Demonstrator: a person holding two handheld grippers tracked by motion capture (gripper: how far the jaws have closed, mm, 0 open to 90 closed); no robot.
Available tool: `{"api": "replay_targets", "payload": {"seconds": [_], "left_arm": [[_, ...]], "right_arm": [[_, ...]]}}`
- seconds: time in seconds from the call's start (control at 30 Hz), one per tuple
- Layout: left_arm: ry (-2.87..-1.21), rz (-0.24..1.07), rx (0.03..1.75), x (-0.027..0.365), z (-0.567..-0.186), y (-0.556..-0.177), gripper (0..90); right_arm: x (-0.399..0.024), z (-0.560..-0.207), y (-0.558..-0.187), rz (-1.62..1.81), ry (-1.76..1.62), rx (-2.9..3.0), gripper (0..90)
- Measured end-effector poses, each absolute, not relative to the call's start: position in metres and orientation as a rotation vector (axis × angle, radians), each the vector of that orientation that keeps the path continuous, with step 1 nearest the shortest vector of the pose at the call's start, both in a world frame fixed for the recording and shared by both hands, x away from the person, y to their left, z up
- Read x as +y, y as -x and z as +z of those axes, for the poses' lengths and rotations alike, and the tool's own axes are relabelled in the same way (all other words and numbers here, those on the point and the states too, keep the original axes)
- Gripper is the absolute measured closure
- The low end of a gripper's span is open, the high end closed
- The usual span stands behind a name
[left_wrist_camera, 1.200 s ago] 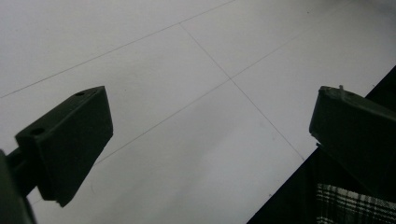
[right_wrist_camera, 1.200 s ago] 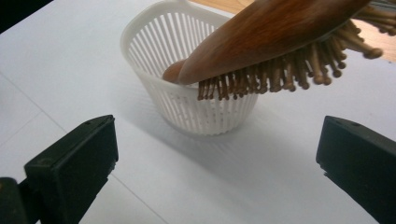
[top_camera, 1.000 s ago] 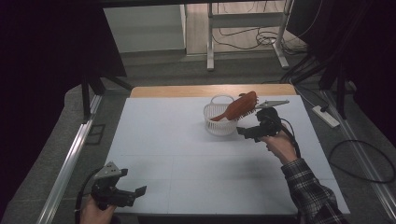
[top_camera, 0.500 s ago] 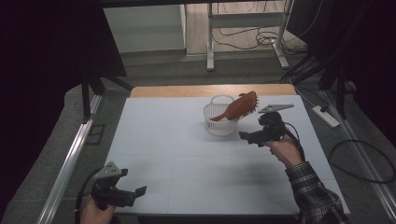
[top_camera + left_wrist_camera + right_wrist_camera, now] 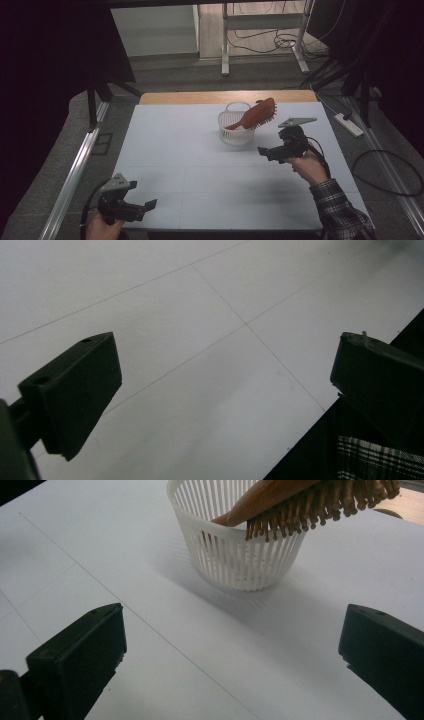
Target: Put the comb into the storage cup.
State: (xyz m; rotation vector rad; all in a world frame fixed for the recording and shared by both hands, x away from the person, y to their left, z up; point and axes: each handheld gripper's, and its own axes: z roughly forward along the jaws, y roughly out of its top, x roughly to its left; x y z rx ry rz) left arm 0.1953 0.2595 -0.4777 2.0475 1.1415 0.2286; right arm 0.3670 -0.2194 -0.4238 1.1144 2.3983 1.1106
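Reddish-brown hairbrush lying tilted across white slatted basket, handle inside, right gripper hovering near basket, jaws released, left gripper resting well away, jaws spread.

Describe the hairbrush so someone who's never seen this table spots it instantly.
Start at the white table and look toward its far edge, right of centre, where a small white slotted basket stands. The hairbrush lies tilted across it, handle down inside, bristled head sticking out over the rim. It is the one reddish-brown thing on the table.
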Motion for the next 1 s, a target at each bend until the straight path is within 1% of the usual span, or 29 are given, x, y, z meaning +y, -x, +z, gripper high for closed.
{"api": "replay_targets", "payload": {"seconds": [1.0], "left_arm": [[-2.054, 0.228, 1.135, 0.259, -0.478, -0.195, 0.9]], "right_arm": [[-0.24, -0.433, -0.333, 1.075, -1.081, 2.411, 0.0]]}}
